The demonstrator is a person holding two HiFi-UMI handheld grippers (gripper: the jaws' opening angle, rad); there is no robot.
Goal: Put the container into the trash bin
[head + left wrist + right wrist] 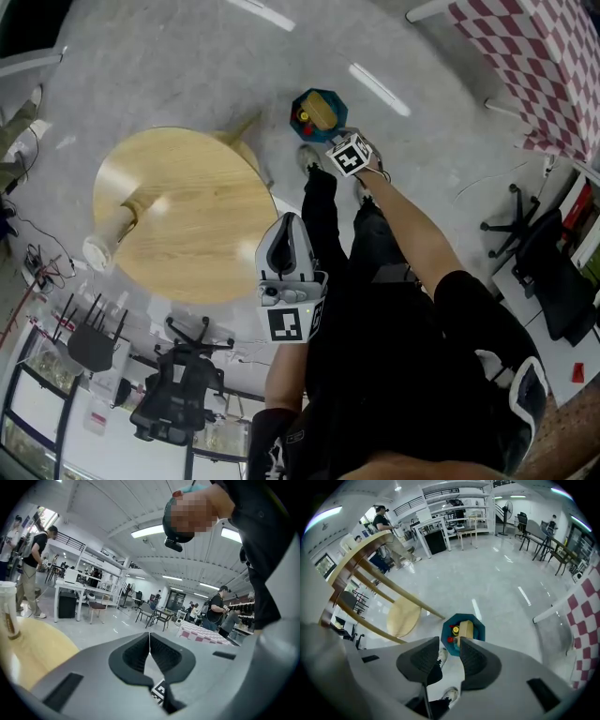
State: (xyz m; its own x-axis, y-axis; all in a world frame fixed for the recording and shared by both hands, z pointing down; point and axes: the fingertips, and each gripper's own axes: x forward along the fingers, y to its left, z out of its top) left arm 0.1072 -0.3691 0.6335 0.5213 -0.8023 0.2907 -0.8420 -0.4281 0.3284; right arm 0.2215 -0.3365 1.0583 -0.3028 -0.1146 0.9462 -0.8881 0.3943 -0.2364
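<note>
Jaws of the right gripper (450, 645) are being held spread wide with nothing between them. Through the gap the teal trash bin (480, 629) is being seen on the floor at the lower centre of the right gripper view. The tan container (466, 630) is lying inside that bin, clear of the jaws, beside a small yellow and red item (453, 631). In the head view the same gripper (337, 141) is being pointed steeply down at the upper centre of the frame, just below the bin (298, 111) in the picture, and the container (322, 112) is being shown within the rim. Jaws of the left gripper (149, 641) are being held pressed together, empty, and are being pointed out across the room. In the head view this gripper (289, 227) is being held at the centre of the frame, just right of the round wooden counter (187, 216). A white cylinder (105, 240) is standing on the counter near its left edge, well apart from both grippers, and is also being shown at the far left of the left gripper view (7, 613)
</note>
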